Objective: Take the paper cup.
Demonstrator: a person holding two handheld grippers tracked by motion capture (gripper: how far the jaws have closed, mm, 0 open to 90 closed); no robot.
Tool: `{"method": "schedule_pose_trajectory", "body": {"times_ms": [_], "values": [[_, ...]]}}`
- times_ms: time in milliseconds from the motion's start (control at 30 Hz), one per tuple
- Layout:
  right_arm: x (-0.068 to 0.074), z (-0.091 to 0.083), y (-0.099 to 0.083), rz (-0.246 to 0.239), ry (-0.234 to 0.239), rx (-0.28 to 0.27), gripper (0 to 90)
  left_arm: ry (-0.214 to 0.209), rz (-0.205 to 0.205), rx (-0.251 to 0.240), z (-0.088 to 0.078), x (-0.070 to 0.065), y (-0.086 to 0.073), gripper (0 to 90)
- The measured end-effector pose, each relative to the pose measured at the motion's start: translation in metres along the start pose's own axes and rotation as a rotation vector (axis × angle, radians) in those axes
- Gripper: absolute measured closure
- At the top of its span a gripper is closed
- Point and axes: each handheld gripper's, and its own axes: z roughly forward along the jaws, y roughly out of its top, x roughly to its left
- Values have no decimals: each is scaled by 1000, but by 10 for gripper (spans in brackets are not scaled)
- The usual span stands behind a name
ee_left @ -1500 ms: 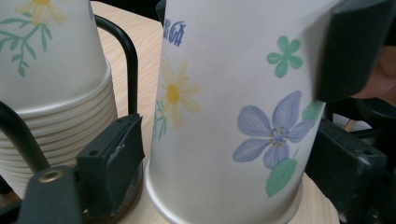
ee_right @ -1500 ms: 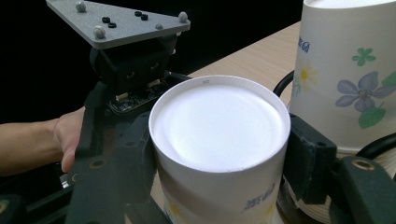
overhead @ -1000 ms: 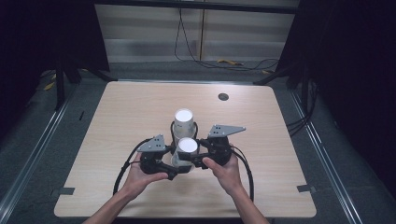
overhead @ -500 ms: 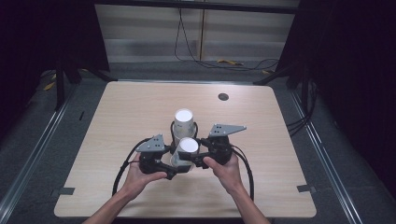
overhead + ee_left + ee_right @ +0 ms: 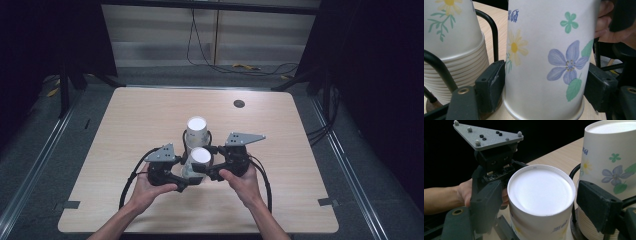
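A white paper cup printed with flowers (image 5: 201, 159) is seen upside down, its white bottom facing up, near the front edge of the light wooden surface (image 5: 130, 115) and about midway between its left and right edges. Just behind it, toward the far edge, a stack of matching flowered paper cups (image 5: 197, 130), also upside down, is held in a black wire holder (image 5: 489, 27).

The single cup is gripped low on its wall by the left hand-held gripper (image 5: 544, 87): in the left gripper view the left pad is pressed against the paper and the right pad lies at the opposite side. The right hand-held gripper (image 5: 537, 205) is placed around the upper part of the same cup; its jaws have just been opening, and in the right gripper view a gap is seen between the right pad and the cup, so the cup is between them but is not pressed.

Both grippers are held by a person's hands, which enter from the front edge.
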Motion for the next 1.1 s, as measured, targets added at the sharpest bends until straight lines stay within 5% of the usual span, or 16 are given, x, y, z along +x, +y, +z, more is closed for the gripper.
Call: {"method": "schedule_pose_trajectory", "body": {"times_ms": [667, 800, 1100], "values": [[-5, -21, 1, 2, -43, -22, 201, 38, -8, 36, -11, 6, 3, 266], [-6, -25, 0, 2, -52, -10, 195, 54, -40, 57, -12, 7, 5, 269], [-8, -26, -1, 2, -80, 19, 189, 65, -6, 107, -16, 12, 6, 269]]}}
